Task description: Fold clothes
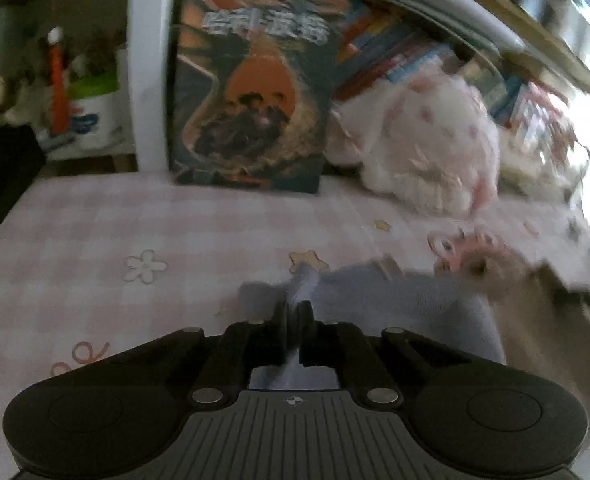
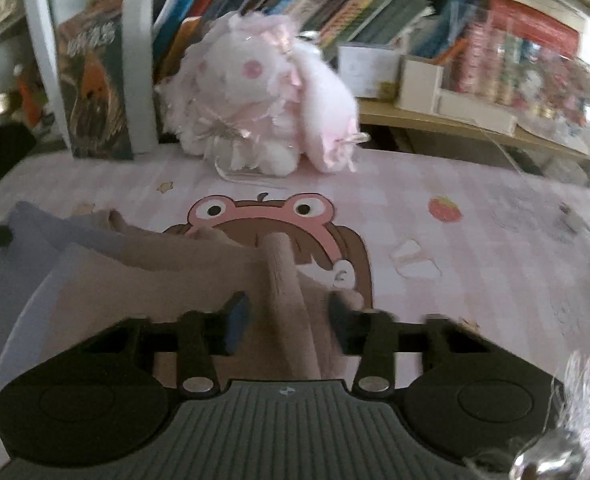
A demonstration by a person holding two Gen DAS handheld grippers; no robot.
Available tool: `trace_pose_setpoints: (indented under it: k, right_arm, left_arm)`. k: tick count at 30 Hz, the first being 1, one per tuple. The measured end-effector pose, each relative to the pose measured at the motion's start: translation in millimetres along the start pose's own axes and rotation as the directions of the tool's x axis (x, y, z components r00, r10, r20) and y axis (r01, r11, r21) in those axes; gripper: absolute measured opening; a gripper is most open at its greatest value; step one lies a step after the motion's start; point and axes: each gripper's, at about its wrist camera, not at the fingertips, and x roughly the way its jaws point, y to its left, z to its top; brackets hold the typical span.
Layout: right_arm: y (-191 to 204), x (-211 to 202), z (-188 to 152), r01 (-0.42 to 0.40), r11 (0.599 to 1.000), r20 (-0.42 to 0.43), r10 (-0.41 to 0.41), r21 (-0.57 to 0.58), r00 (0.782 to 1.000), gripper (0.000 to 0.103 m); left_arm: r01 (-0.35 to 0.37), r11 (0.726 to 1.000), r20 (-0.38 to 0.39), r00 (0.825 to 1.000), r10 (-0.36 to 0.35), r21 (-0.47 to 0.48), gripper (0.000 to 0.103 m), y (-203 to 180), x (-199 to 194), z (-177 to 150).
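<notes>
A garment in pale lavender (image 1: 395, 300) and beige-brown (image 1: 543, 312) lies on the pink checked table mat (image 1: 95, 232). My left gripper (image 1: 294, 312) is shut on a bunched fold of the lavender cloth at its left edge. In the right wrist view the beige part (image 2: 167, 276) lies in front, the lavender part (image 2: 11, 280) at left. My right gripper (image 2: 289, 312) is open; a raised ridge of beige cloth (image 2: 283, 276) runs between its fingers, not pinched.
A white-pink plush toy (image 2: 263, 104) sits at the mat's back, next to an upright book (image 1: 251, 92). Shelves of books (image 2: 335, 4) and boxes (image 2: 435, 84) stand behind. The mat carries a frog cartoon (image 2: 263, 212) and a strawberry print (image 2: 445, 209).
</notes>
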Motion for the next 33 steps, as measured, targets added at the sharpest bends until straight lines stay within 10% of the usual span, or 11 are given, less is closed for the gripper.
trace_pose_setpoints:
  k: [4, 8, 33]
  right_arm:
    - [-25.4, -30.2, 4.2, -0.021, 0.983, 0.080, 0.006, 0.182, 0.997, 0.005]
    - [-45.2, -5.3, -10.5, 0.025, 0.962, -0.022, -0.020, 0.272, 1.000, 0.005]
    - [19.3, -76.6, -45.2, 0.090, 0.993, 0.042, -0.094, 0.082, 0.995, 0.045]
  left_arm:
    - [-0.017, 0.995, 0.015, 1.000, 0.018, -0.102, 0.003, 15.1, 4.2, 2.2]
    - [-0.054, 0.990, -0.041, 0.998, 0.049, -0.129, 0.004, 24.0, 25.0, -2.3]
    - [-0.084, 0.995, 0.058, 0.995, 0.087, -0.057, 0.033, -3.6, -90.5, -63.4]
